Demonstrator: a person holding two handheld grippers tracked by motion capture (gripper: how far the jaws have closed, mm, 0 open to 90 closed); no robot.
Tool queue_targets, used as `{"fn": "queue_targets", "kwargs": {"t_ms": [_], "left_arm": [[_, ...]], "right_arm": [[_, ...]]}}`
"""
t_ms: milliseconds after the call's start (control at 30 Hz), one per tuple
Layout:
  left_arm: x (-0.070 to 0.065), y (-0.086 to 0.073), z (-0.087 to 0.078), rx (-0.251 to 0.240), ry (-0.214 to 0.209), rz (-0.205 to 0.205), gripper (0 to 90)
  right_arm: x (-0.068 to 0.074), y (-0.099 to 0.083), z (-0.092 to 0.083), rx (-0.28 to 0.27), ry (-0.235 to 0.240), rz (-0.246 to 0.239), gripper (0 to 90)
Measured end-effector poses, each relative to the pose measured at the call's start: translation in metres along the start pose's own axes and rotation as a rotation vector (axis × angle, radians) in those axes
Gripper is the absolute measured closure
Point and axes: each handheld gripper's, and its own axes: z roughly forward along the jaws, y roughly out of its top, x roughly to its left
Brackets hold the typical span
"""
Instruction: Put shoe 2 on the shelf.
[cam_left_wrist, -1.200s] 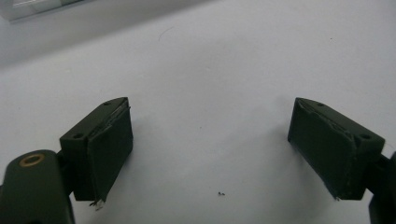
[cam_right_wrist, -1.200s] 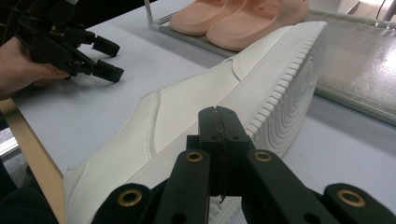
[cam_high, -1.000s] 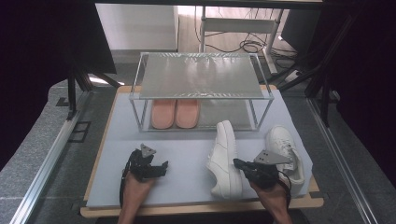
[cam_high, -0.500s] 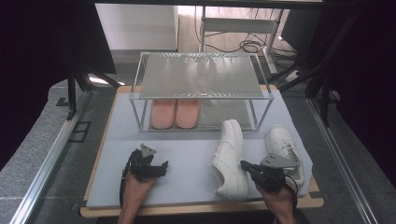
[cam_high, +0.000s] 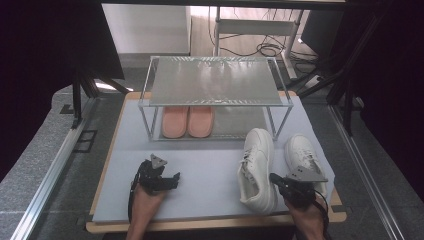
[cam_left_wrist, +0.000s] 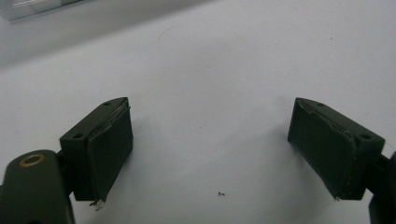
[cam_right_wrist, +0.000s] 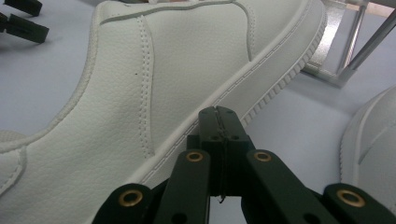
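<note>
Pink slippers (cam_high: 187, 121) already sit on the rack (cam_high: 215, 80). Both white shoes (cam_high: 257, 167) wait by the mat's near right corner; right gripper (cam_high: 280, 181) clenched empty against one, left gripper (cam_high: 170, 181) released.

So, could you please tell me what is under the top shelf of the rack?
A pair of pink slippers sits on the lower level under the top shelf. Their far ends are hidden by it.

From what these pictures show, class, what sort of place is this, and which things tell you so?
Probably a lab or workshop set up for recording handling tasks: a padded table inside a metal frame, loose cables on the floor behind, and a small shoe rack set out as a prop.
</note>
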Motion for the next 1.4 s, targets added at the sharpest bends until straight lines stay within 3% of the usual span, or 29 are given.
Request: {"fn": "queue_targets", "kwargs": {"t_ms": [267, 433, 533, 667, 900, 933, 1000, 1100, 1300, 1400], "left_arm": [[0.000, 0.000, 0.000, 0.000, 0.000, 0.000, 14.2], [0.000, 0.000, 0.000, 0.000, 0.000, 0.000, 14.2], [0.000, 0.000, 0.000, 0.000, 0.000, 0.000, 14.2], [0.000, 0.000, 0.000, 0.000, 0.000, 0.000, 14.2], [0.000, 0.000, 0.000, 0.000, 0.000, 0.001, 14.2], [0.000, 0.000, 0.000, 0.000, 0.000, 0.002, 14.3], [0.000, 0.000, 0.000, 0.000, 0.000, 0.001, 14.3], [0.000, 0.000, 0.000, 0.000, 0.000, 0.001, 14.3], [0.000, 0.000, 0.000, 0.001, -0.001, 0.000, 14.3], [0.000, 0.000, 0.000, 0.002, 0.000, 0.001, 14.3]], "right_arm": [[-0.002, -0.007, 0.000, 0.043, -0.073, 0.008, 90.0], [-0.001, -0.008, 0.001, 0.041, -0.055, 0.035, 90.0], [0.002, -0.008, 0.004, 0.053, -0.099, 0.034, 90.0], [0.003, -0.011, 0.005, 0.067, -0.121, 0.037, 90.0], [0.006, -0.019, 0.022, 0.143, -0.154, 0.043, 90.0], [0.007, -0.020, 0.024, 0.136, -0.161, 0.041, 90.0], [0.007, -0.021, 0.025, 0.125, -0.131, 0.075, 90.0], [0.008, -0.021, 0.026, 0.124, -0.147, 0.081, 90.0], [0.008, -0.019, 0.028, 0.113, -0.227, 0.124, 90.0], [0.011, -0.019, 0.034, 0.117, -0.242, 0.126, 90.0]]}}
